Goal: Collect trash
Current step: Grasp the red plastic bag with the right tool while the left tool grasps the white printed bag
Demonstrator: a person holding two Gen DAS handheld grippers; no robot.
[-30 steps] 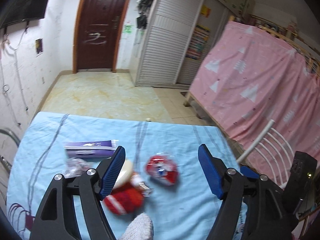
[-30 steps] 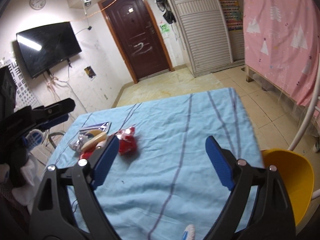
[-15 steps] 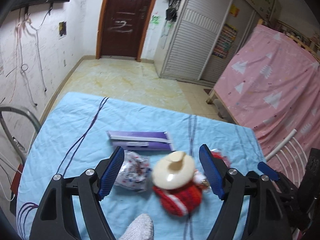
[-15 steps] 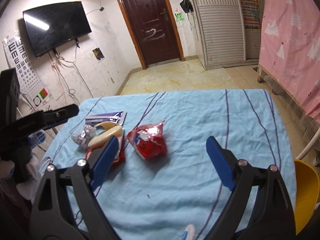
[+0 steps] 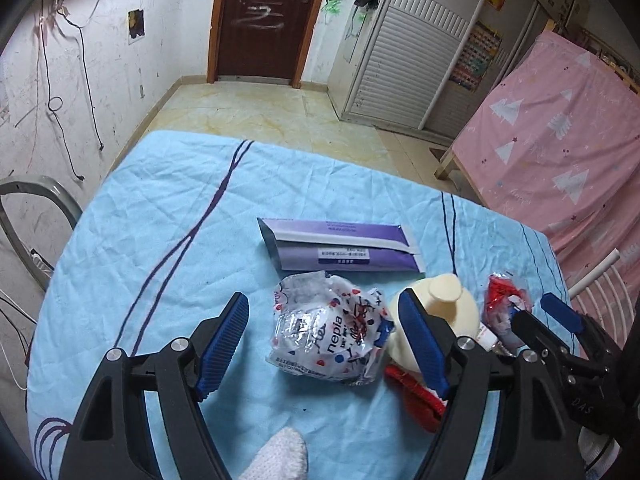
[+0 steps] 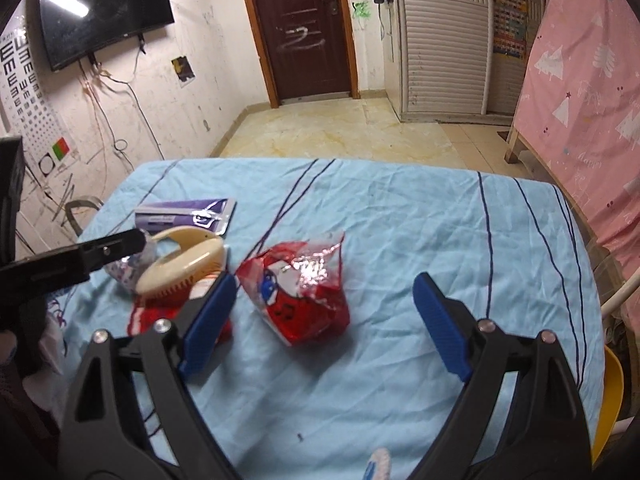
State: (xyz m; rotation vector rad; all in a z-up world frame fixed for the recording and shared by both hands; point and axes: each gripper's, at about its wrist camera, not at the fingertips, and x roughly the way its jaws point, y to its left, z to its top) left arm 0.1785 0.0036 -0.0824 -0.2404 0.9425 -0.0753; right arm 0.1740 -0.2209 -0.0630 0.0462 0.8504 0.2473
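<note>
A crumpled white printed wrapper (image 5: 328, 332) lies on the blue tablecloth (image 5: 160, 216), framed by the fingers of my left gripper (image 5: 322, 340), which stands open above it without touching. A flat purple packet (image 5: 340, 250) lies just beyond. A cream-lidded container with a red body (image 5: 436, 320) sits to the wrapper's right. In the right wrist view a red foil bag (image 6: 300, 292) lies between the open fingers of my right gripper (image 6: 324, 312), apart from both pads. The cream container (image 6: 180, 268) and purple packet (image 6: 184, 216) lie to its left, with the left gripper's black arm (image 6: 80, 260) over them.
A yellow bin (image 6: 610, 392) stands at the table's right edge. A pink patterned sheet (image 5: 560, 152) hangs over a bed frame on the right. A grey chair back (image 5: 36, 208) is at the table's left. Beyond the table lies open tiled floor (image 6: 340, 132) and a brown door (image 6: 300, 28).
Both grippers have swung left and come lower over the table. The left one now frames the white wrapper instead of the cream container. The red bag now lies between the right gripper's fingers.
</note>
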